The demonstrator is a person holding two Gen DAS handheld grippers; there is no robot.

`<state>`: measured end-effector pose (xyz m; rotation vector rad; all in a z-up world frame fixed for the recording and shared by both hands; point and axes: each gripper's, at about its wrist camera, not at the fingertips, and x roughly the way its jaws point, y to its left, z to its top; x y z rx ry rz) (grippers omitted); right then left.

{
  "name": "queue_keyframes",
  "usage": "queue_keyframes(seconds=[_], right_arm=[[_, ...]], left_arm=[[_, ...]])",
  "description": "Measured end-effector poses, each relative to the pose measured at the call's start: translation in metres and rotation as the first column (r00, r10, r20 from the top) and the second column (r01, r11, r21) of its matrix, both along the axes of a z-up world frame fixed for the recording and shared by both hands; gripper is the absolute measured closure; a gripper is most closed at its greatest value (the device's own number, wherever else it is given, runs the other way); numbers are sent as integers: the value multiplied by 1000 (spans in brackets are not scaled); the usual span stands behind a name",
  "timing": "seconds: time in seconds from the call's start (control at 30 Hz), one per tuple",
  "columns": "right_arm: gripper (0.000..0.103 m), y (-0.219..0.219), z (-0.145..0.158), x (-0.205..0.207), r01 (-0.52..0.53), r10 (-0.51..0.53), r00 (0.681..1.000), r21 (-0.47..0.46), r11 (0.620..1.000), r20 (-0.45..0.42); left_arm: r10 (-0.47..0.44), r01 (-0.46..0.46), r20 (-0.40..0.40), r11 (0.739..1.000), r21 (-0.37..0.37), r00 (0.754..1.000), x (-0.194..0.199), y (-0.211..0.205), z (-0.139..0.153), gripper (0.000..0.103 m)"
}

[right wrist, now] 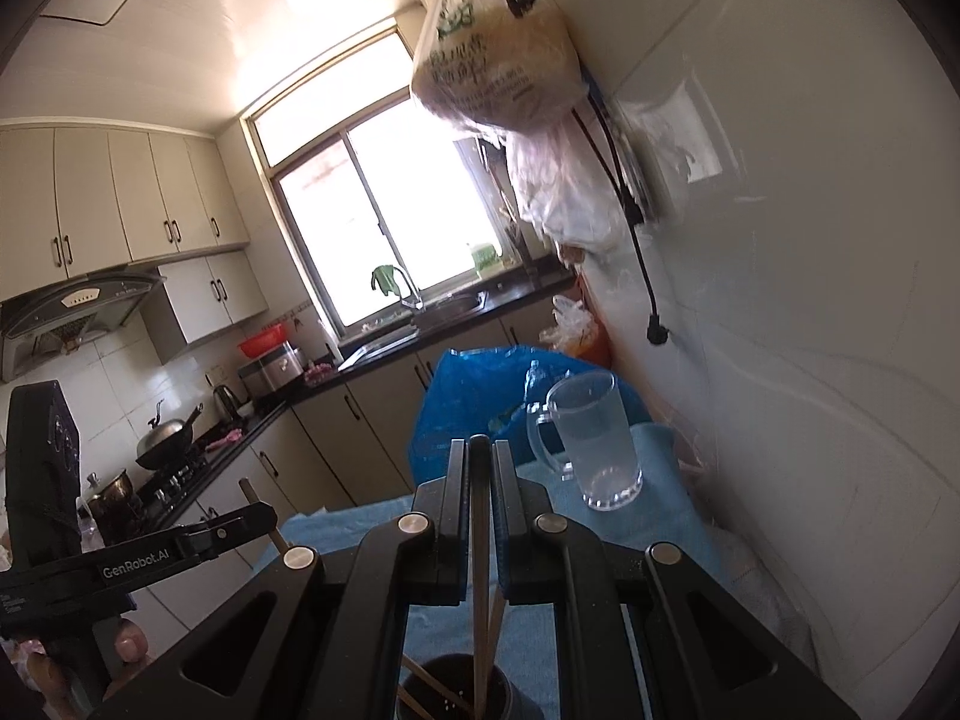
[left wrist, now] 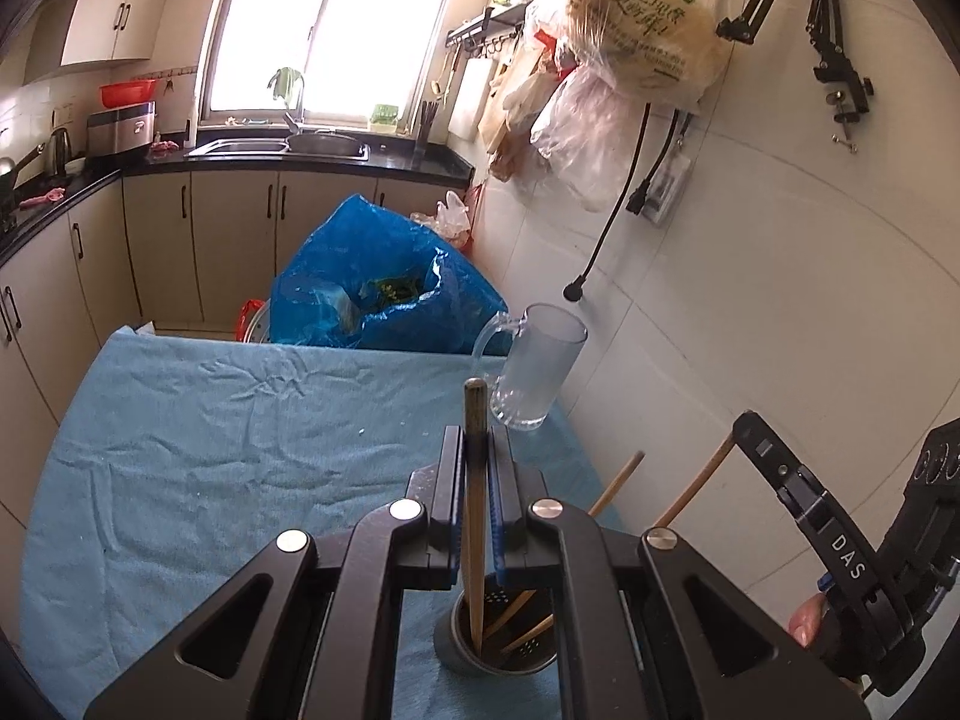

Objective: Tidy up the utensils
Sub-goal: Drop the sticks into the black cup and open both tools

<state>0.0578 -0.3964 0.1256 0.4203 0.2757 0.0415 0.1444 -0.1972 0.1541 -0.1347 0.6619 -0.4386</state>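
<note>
My left gripper (left wrist: 477,444) is shut on a wooden chopstick (left wrist: 476,516) that stands upright with its lower end inside the dark perforated utensil holder (left wrist: 501,648) on the blue towel (left wrist: 210,450). Other chopsticks (left wrist: 522,630) lean in the holder. My right gripper (right wrist: 479,462) is shut on another wooden chopstick (right wrist: 480,600), whose lower end also reaches into the holder (right wrist: 456,690). The right gripper shows in the left wrist view (left wrist: 798,492) close on the right, and the left gripper shows in the right wrist view (right wrist: 180,546) on the left.
A clear glass mug (left wrist: 537,372) stands at the towel's far right, also in the right wrist view (right wrist: 594,444). A blue plastic bag (left wrist: 384,288) sits behind the table. The white tiled wall (left wrist: 780,300) is close on the right, with hanging bags (left wrist: 642,30) and a cable (left wrist: 612,216).
</note>
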Motion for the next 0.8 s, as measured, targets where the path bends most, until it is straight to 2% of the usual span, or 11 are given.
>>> queue_keyframes(seconds=[0.37,0.47,0.57,0.8], right_arm=[[94,3,-17,4,-14,16,998,26,1000,-64],[88,0,-15,2,-24,27,997,46,999,-69],[85,1,-9,-6,-10,12,999,38,999,-50],[85,12,12,-31,-35,36,999,30,999,-6]], left_arm=[[-2,2,-36,1000,5,999,3,5,-12,96],[-5,5,-36,1000,-1,999,1,9,-8,96],[-9,8,-24,1000,-14,1000,-5,13,-1,87],[-10,11,32,1000,-28,999,-30,29,18,87]])
